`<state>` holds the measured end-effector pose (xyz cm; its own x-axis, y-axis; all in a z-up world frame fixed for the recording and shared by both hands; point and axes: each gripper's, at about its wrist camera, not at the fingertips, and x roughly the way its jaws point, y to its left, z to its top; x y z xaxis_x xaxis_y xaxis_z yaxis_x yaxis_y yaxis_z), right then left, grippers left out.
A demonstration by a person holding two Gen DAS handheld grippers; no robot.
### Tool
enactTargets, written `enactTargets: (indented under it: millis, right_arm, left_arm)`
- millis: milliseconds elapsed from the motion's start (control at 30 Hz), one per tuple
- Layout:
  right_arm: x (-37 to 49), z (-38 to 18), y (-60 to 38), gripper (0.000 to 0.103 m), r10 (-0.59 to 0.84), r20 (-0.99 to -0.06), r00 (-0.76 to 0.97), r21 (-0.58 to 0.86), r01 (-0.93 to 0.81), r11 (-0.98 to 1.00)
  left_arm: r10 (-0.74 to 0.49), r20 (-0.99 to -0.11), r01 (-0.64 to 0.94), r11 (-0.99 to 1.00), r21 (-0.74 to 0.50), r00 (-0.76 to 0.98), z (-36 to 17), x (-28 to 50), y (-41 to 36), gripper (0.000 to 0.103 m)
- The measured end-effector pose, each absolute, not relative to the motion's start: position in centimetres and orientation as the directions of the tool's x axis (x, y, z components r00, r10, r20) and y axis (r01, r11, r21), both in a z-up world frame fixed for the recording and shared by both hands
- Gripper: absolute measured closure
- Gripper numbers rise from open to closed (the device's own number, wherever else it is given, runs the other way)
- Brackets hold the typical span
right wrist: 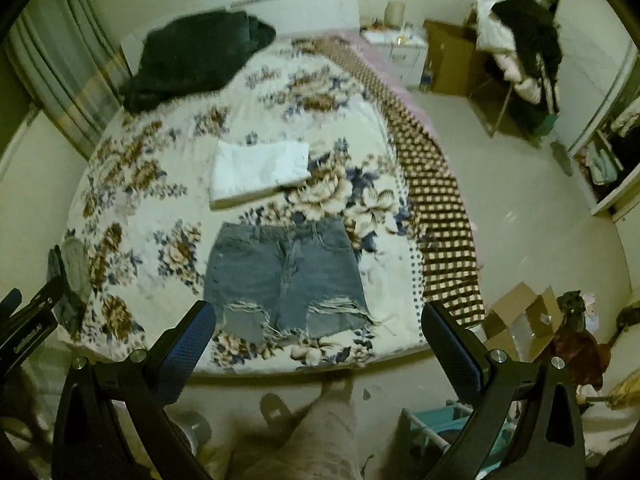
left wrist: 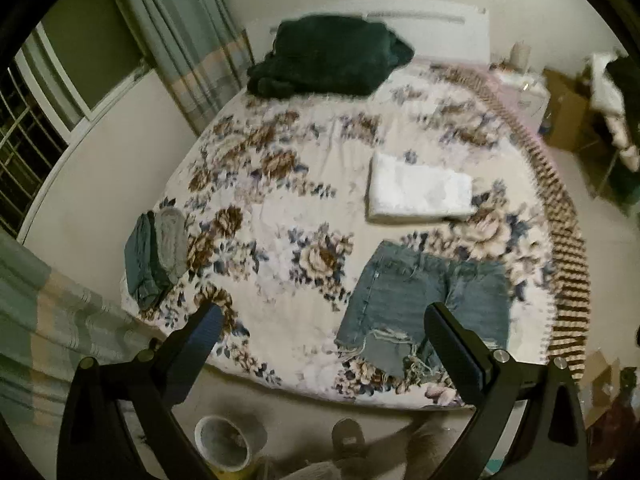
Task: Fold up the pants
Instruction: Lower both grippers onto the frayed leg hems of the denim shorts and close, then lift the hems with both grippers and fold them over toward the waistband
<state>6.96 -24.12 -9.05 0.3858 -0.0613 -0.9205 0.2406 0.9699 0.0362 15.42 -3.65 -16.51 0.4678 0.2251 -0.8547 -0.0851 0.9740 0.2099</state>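
One pair of denim shorts (right wrist: 282,278) lies flat near the foot edge of the floral bed (right wrist: 132,208), frayed hems toward the cameras. Beyond it sits one folded white cloth (right wrist: 260,172), then one dark green blanket (right wrist: 192,56). Both the left gripper (left wrist: 324,332) and right gripper (right wrist: 318,328) hover above, jaws wide apart, empty; no writing is legible

The denim shorts (right wrist: 284,276) at lower centre are faded blue cloth, the leg hems frayed into rough white threads. The bedspread (right wrist: 168,184) beneath is soft, matt floral cloth. Above lies a folded white cloth (right wrist: 260,172), smooth and matt. The dark green blanket (left wrist: 328,60) at top looks plush. The right gripper (right wrist: 320,328) is matt black plastic with textured blue pads (right wrist: 196,332) and shiny metal screws.
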Motion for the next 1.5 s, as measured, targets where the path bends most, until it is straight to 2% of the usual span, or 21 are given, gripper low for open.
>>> enactTargets:
  millis: [67, 167, 233, 333, 467, 667, 833, 900, 933, 1000, 1033, 1067, 1100, 1133, 1200, 1233, 1300, 1333, 1367, 1500]
  right_arm:
    - [9.5, -12.1, -26.6, 0.003, -0.013, -0.935, 0.355, 0.074, 0.230, 0.970]
    - [14.0, -17.8, -31.0, 0.024, 0.085, -0.947, 0.308, 0.150, 0.193, 0.970]
    - [17.6, -22.0, -33.6, 0.031, 0.131, -0.955, 0.265, 0.177, 0.158, 0.972]
    - [21.9, -28.0, -37.0, 0.032, 0.162, -0.967, 0.199, 0.187, 0.117, 0.975]
    - [28.5, -37.8, -42.2, 0.032, 0.226, -0.969, 0.098, 0.233, 0.071, 0.970]
    - [33.1, -48.8, -43.9, 0.032, 0.261, -0.965, 0.008, 0.261, 0.015, 0.965]
    - [35.3, -56.9, -42.6, 0.032, 0.285, -0.956, -0.064, 0.289, -0.052, 0.956]
    - [36.1, -59.7, -41.8, 0.032, 0.285, -0.955, -0.086, 0.292, -0.073, 0.954]
    - [36.4, -60.7, -41.2, 0.032, 0.291, -0.952, -0.092, 0.299, -0.081, 0.951]
    - [36.9, -62.8, -40.3, 0.032, 0.310, -0.945, -0.105, 0.320, -0.097, 0.943]
    - [37.1, -63.5, -40.0, 0.032, 0.313, -0.943, -0.112, 0.324, -0.101, 0.941]
    - [37.5, -64.7, -39.5, 0.032, 0.317, -0.941, -0.117, 0.329, -0.102, 0.939]
    - [37.6, -65.1, -39.3, 0.032, 0.326, -0.938, -0.119, 0.338, -0.098, 0.936]
    - [37.7, -65.6, -39.0, 0.032, 0.346, -0.931, -0.120, 0.357, -0.086, 0.930]
    - [37.8, -66.0, -38.5, 0.032, 0.396, -0.912, -0.110, 0.404, -0.061, 0.913]
    - [38.0, -65.9, -38.2, 0.037, 0.425, -0.901, -0.093, 0.430, -0.053, 0.901]
    - [38.2, -65.5, -37.4, 0.076, 0.452, -0.890, -0.058, 0.454, -0.051, 0.889]
    - [38.2, -65.4, -37.1, 0.077, 0.434, -0.899, -0.054, 0.436, -0.045, 0.899]
    - [38.1, -65.0, -36.7, 0.083, 0.426, -0.904, -0.041, 0.428, -0.041, 0.903]
    - [37.1, -62.3, -35.0, 0.086, 0.387, -0.922, 0.003, 0.386, -0.063, 0.920]
  left_arm:
    - [0.229, -0.867, -0.102, 0.973, 0.205, 0.443, -19.0, 16.4, -5.2, 0.000]
    - [0.242, -0.884, -0.122, 0.970, 0.210, 0.400, -23.3, 17.6, -8.0, 0.000]
    - [0.238, -0.904, -0.145, 0.969, 0.199, 0.355, -27.1, 18.5, -10.6, 0.000]
    - [0.165, -0.944, -0.173, 0.978, 0.118, 0.287, -33.5, 19.1, -14.6, 0.000]
    - [0.102, -0.980, -0.179, 0.981, 0.070, 0.174, -42.7, 18.9, -20.1, 0.000]
    - [0.073, -0.995, -0.100, 0.993, 0.067, 0.061, -53.8, 16.8, -28.4, 0.000]
    - [0.137, -0.990, 0.009, 0.990, 0.137, 0.025, -60.3, 15.6, -33.4, 0.000]
    - [0.149, -0.989, 0.012, 0.989, 0.149, -0.002, -62.1, 15.6, -33.8, 0.007]
    - [0.151, -0.988, 0.006, 0.989, 0.151, -0.020, -63.2, 15.8, -33.8, 0.021]
    - [0.080, -0.997, -0.044, 0.996, 0.079, 0.013, -63.0, 16.2, -33.0, 0.030]
    - [0.053, -0.998, -0.058, 0.997, 0.050, 0.042, -62.5, 16.3, -32.6, 0.050]
    - [0.040, -0.998, -0.060, 0.998, 0.036, 0.058, -62.1, 16.4, -32.5, 0.076]
    - [0.048, -0.996, -0.057, 0.997, 0.044, 0.078, -61.3, 16.6, -32.2, 0.091]
    - [0.056, -0.995, -0.061, 0.997, 0.051, 0.087, -60.8, 16.8, -31.7, 0.096]
    - [0.022, -0.996, -0.084, 0.996, 0.014, 0.087, -60.4, 17.0, -30.7, 0.098]
    - [0.009, -0.995, -0.093, 0.996, 0.000, 0.099, -59.6, 17.1, -29.8, 0.098]
    - [-0.007, -0.992, -0.101, 0.995, -0.020, 0.129, -58.4, 17.2, -28.7, 0.099]
    - [-0.016, -0.988, -0.109, 0.993, -0.033, 0.153, -57.1, 17.2, -27.8, 0.099]
    - [-0.027, -0.985, -0.118, 0.992, -0.048, 0.170, -56.0, 17.2, -27.0, 0.099]
    - [-0.071, -0.971, -0.164, 0.980, -0.111, 0.229, -51.2, 17.1, -22.9, 0.099]
